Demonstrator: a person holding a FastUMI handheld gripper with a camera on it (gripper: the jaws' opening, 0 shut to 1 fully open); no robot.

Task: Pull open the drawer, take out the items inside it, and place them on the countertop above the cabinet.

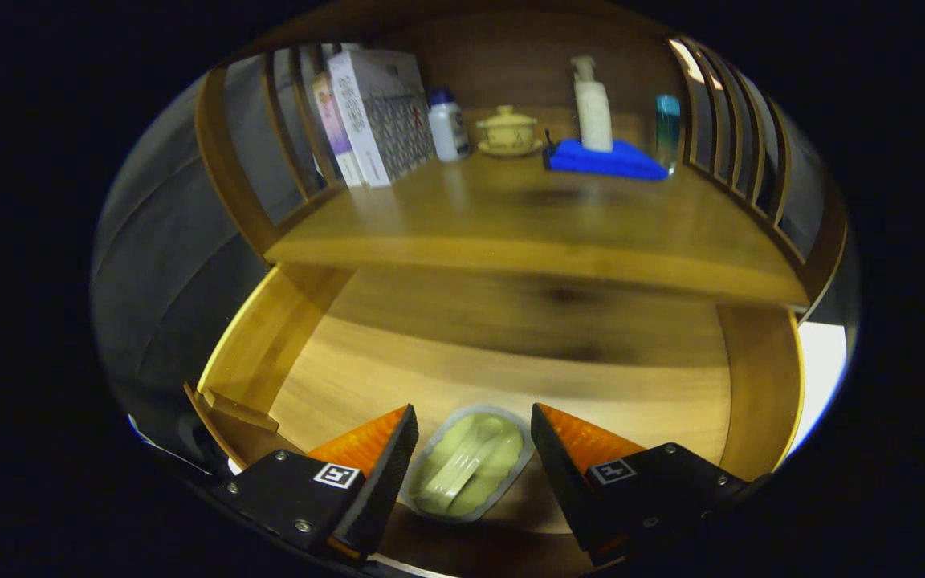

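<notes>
The wooden drawer (pixel 270 337) is pulled open below the countertop (pixel 527 225). On the drawer's floor lies a pale green sealed packet (pixel 470 464) with a clear rim. My gripper (pixel 474 441) is open, hovering over the drawer with one finger on each side of the packet. Small gaps show between the fingers and the packet. The packet's near end is partly hidden in shadow between the fingers.
At the back of the countertop stand a white box (pixel 382 112), a white bottle (pixel 446 124), a lidded clay pot on a saucer (pixel 508 131), a pump bottle (pixel 593 104) on a blue cloth (pixel 607 159), and a teal glass (pixel 667 128). Slatted wooden rails (pixel 723 128) flank both sides.
</notes>
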